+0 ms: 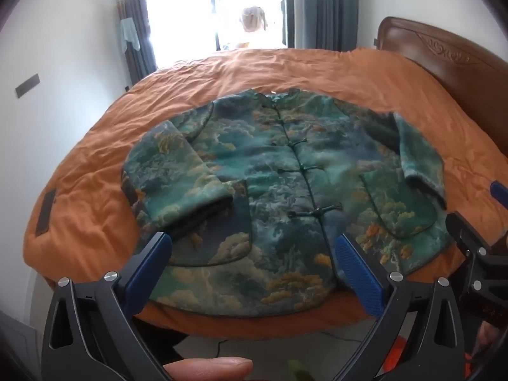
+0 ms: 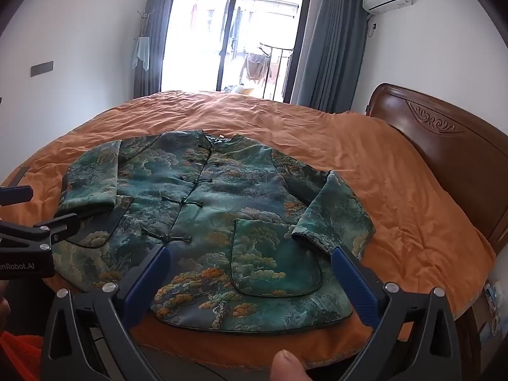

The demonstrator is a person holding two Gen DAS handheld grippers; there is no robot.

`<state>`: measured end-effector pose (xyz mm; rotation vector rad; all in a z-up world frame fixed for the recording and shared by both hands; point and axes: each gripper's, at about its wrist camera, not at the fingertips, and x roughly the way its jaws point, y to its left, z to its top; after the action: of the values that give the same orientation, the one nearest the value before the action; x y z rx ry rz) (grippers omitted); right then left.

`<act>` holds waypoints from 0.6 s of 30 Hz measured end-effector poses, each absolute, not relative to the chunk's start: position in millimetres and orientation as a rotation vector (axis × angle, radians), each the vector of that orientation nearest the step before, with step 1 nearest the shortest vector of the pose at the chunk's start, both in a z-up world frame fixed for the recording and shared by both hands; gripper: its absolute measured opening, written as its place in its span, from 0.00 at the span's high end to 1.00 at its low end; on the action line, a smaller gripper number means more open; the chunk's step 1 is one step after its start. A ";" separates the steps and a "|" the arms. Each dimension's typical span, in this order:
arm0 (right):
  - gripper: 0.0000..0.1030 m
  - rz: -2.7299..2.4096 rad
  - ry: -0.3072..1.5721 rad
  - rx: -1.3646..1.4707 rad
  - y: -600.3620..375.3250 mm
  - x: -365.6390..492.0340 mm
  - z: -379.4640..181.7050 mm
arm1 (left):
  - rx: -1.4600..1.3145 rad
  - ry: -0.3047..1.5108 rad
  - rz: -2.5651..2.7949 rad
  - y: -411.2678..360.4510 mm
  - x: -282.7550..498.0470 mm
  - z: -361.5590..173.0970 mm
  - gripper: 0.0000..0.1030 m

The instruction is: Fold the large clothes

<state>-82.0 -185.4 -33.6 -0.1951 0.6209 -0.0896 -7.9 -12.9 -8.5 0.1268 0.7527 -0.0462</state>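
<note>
A green patterned jacket (image 1: pixel 279 184) with knot buttons lies flat, front up, on the orange bed (image 1: pixel 285 70). Both sleeves are folded in over the body. It also shows in the right wrist view (image 2: pixel 209 216). My left gripper (image 1: pixel 250 247) is open and empty, held above the jacket's hem. My right gripper (image 2: pixel 250 260) is open and empty above the jacket's right pocket and hem. The right gripper shows at the right edge of the left wrist view (image 1: pixel 476 238); the left gripper shows at the left edge of the right wrist view (image 2: pixel 38 216).
A carved wooden headboard (image 2: pixel 444 146) stands at the right of the bed. A glass balcony door (image 2: pixel 235 38) with grey curtains is behind the bed. White walls flank the bed. A dark flat object (image 1: pixel 46 209) lies on the bed's left edge. The floor lies below the near edge.
</note>
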 end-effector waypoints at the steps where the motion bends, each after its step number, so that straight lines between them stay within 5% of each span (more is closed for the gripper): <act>1: 0.00 -0.089 0.618 -0.194 -185.7 -81.8 -33.4 | 0.095 0.762 -0.066 -7.2 -5.8 -9.8 0.00; 18: 0.00 -0.068 0.610 -0.179 -182.8 -77.8 -35.7 | 0.065 0.775 -0.154 -3.7 0.7 -2.8 0.00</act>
<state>-77.8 -182.8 -35.7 -0.1795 0.6098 -0.0681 0.7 -3.7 -2.8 0.0655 0.7749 -0.1542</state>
